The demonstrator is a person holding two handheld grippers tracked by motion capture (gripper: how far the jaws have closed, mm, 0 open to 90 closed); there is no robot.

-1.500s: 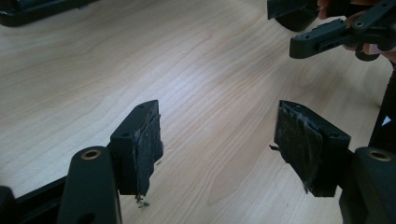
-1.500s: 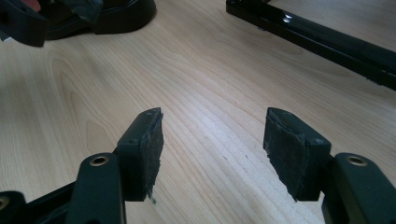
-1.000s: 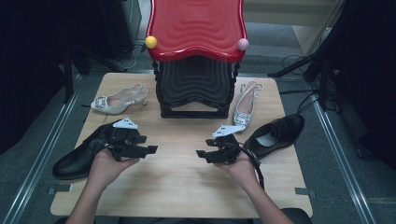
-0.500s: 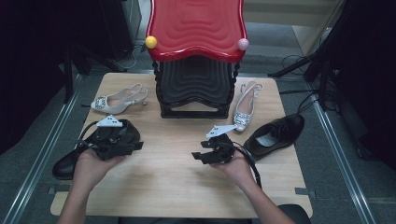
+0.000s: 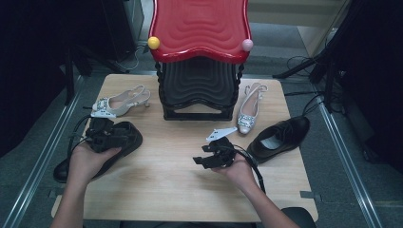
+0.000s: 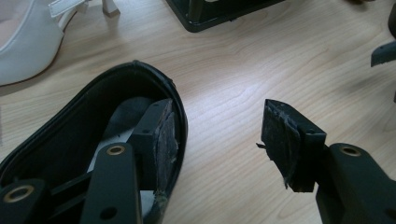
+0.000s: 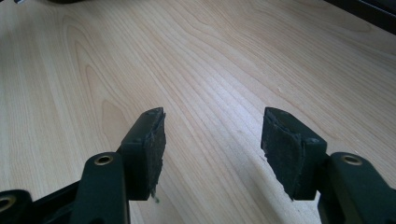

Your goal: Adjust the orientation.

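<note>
A black leather shoe (image 5: 129, 142) lies at the table's left, its heel opening facing my left gripper (image 5: 114, 135). In the left gripper view one jaw sits inside that black shoe (image 6: 70, 135), its pad against the inner side wall. The other jaw hangs outside over bare wood, so the left gripper (image 6: 219, 126) straddles the shoe's rim. Its jaws have just been closing, and the outer pad is still clear of the leather. My right gripper (image 5: 200, 155) hovers open at mid-table; the right gripper (image 7: 212, 130) has only wood between its pads.
A shoe rack with a red top (image 5: 199, 23) and black shelves stands at the back centre. White sandals lie on either side of it (image 5: 121, 103) (image 5: 249, 107). A second black shoe (image 5: 280, 137) rests at the right. The wooden table (image 5: 157, 190) has rails along both sides.
The left hand moved left and slightly away, from mid-table onto the black shoe's opening, and its jaws narrowed. The right hand stayed almost where it was.
</note>
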